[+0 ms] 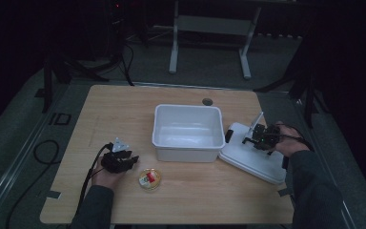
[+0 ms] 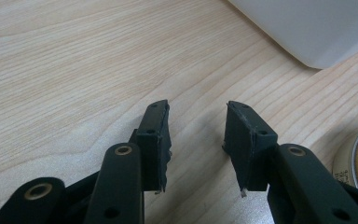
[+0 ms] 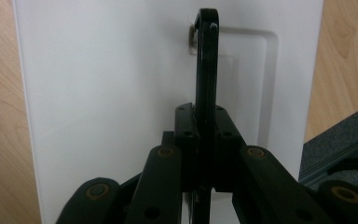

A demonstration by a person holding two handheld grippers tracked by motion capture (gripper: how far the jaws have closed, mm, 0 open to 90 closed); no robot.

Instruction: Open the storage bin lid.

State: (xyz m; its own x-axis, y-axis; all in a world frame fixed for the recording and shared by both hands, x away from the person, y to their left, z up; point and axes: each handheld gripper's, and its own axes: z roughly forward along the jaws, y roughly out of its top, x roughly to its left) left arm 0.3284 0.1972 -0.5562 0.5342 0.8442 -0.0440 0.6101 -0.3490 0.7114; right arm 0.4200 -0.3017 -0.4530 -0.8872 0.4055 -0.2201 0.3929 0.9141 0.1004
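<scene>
Right tool (image 3: pixel 204 140): I have it clamped on the lid's black handle (image 3: pixel 206 65), near the desk's right edge.
Lid (image 1: pixel 248 155): white, flat, touching the bin's right side, one corner over the desk's right edge.
Bin (image 1: pixel 188 151): white, mid-desk.
Left tool (image 2: pixel 196 140): jaws apart on nothing, over bare desk (image 1: pixel 124 109) near the front-left.
Tin (image 1: pixel 149 179): just beside it, wood free behind.

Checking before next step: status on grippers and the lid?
Right gripper shut on lid handle; white lid lies beside the bin. Left gripper open, empty, over table. Small tin near it; nothing blocking.
</scene>
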